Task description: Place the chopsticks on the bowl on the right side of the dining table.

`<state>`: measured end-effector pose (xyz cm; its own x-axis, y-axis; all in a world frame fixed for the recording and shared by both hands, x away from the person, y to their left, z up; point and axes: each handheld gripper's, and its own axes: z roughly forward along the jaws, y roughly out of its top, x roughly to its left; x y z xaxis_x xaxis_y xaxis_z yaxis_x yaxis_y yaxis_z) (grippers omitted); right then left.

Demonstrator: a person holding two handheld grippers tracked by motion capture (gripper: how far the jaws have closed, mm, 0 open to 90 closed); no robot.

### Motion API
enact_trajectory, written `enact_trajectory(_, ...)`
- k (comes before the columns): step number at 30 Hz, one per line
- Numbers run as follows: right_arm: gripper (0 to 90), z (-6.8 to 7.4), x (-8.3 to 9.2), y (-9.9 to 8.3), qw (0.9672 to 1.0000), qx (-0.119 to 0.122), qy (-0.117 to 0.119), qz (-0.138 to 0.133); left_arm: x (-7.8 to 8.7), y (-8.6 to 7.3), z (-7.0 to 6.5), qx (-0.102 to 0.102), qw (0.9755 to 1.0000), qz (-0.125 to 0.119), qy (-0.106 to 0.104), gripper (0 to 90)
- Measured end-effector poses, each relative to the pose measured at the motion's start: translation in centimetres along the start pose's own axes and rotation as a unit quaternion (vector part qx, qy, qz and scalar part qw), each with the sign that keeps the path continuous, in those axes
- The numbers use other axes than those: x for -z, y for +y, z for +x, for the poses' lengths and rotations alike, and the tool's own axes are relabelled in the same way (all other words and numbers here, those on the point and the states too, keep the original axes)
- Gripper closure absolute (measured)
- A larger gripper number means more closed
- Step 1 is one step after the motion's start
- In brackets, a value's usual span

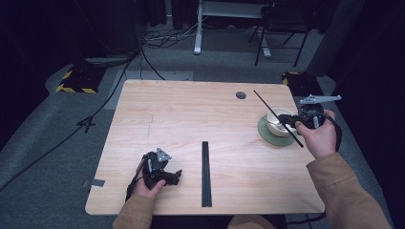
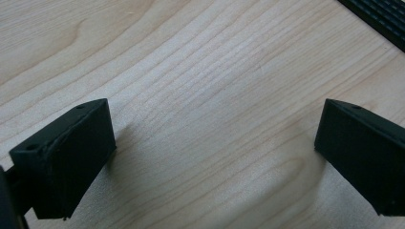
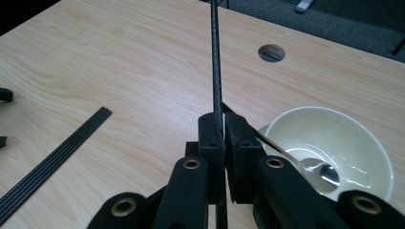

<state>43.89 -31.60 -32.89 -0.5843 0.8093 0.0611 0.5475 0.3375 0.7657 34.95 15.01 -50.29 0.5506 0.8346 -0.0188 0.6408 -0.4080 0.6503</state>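
Mid-carry: R gripper clamped on rod by bowl, L gripper jaws apart, idle on table; next, prob lay rod w/ strips.

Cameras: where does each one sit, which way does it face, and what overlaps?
High view: above the person's side, looking forward and down on the table; both forearms, left gripper, right gripper.
Left gripper view: on the left gripper, jaws wide apart, looking down at bare wood.
Right gripper view: on the right gripper, shut on a black rod, facing across the table.
Shared: high and right gripper views show the bowl, the rod bundle.
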Motion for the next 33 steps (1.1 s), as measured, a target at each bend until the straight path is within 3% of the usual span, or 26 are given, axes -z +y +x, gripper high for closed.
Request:
enact_trajectory(10, 86.6, -3.3, -1.4, -0.1, 0.9994, -0.010, -0.032, 0.012, 0.0, 0.0, 0.0, 0.000, 1.0000, -0.001, 0.001, 0.3)
enact_trajectory(20, 86.5, -6.1, -4.5, -1.0, 0.9971, -0.029, -0.052, 0.047, 0.0, 0.0, 0.0, 0.000, 1.0000, 0.000, 0.001, 0.3)
enact_trajectory(33, 86.5, -7.4, -7.0, -2.2, 0.9952, -0.039, -0.053, 0.073, 0.0, 0.0, 0.0, 0.000, 1.0000, -0.001, 0.002, 0.3)
